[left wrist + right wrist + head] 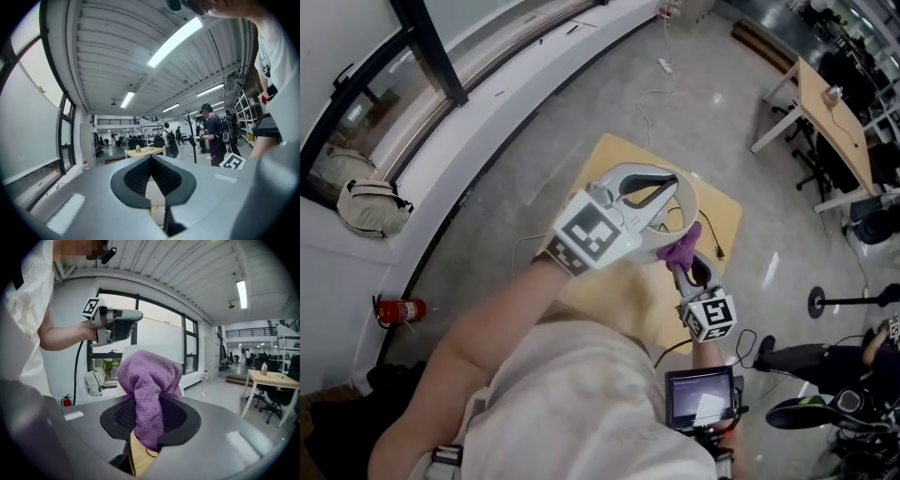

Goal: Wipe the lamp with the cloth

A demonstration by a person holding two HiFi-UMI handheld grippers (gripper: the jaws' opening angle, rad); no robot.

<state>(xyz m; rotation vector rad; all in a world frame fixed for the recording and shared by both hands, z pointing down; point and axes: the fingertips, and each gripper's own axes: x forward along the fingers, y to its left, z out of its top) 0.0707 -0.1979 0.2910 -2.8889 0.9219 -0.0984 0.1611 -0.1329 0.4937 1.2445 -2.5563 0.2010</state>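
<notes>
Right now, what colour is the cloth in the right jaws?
Purple cloth, clearest in the right gripper view.

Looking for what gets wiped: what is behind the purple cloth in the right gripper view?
A white panel shows past the top and sides of the cloth. The cloth covers its middle, so what it is cannot be told.
</notes>
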